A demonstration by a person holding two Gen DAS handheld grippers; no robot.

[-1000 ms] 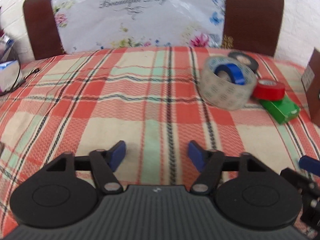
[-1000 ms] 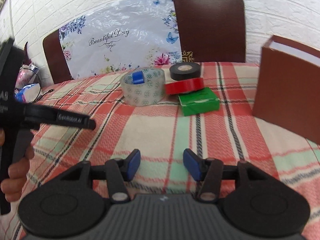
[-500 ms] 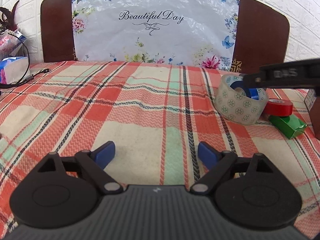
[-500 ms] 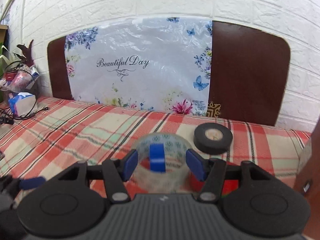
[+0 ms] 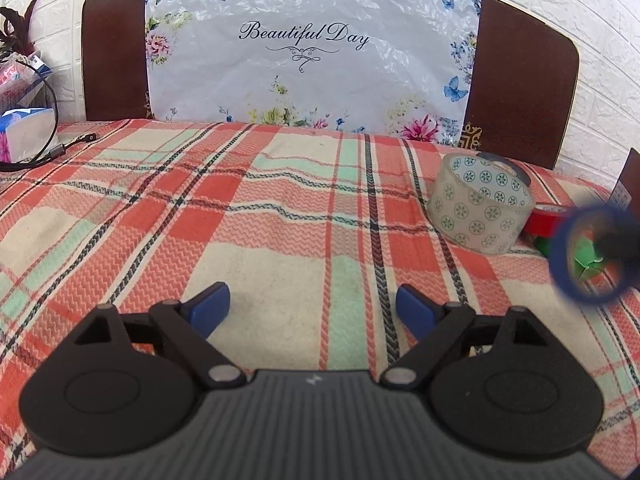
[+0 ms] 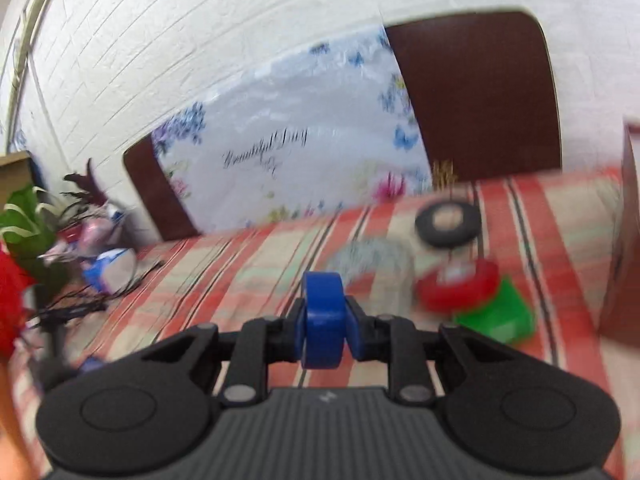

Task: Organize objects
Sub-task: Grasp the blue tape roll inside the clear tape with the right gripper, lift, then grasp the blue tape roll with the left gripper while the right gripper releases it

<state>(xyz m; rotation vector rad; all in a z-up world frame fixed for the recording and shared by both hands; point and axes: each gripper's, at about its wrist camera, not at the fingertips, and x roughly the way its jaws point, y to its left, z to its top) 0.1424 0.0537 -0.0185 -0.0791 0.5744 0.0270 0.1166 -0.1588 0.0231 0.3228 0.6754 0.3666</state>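
Note:
My right gripper [image 6: 325, 330] is shut on a blue tape roll [image 6: 323, 320] and holds it above the plaid cloth; the roll also shows blurred at the right of the left wrist view [image 5: 590, 255]. A large clear patterned tape roll [image 5: 482, 208] stands on the cloth, blurred in the right wrist view [image 6: 372, 266]. Beside it lie a red tape roll [image 6: 460, 290] on a green box [image 6: 500, 318] and a black tape roll [image 6: 448, 224]. My left gripper [image 5: 312, 306] is open and empty, low over the cloth's middle.
A brown box [image 5: 628, 184] stands at the right edge. A brown headboard with a floral plastic sheet [image 5: 308, 48] closes the far side. A tissue pack [image 5: 26, 130], a black cable [image 5: 48, 154] and a plant [image 6: 24, 216] are at the far left.
My right gripper closed on the blue roll inside the clear roll, lifted it out and pulled back. The left gripper stayed open and shifted slightly.

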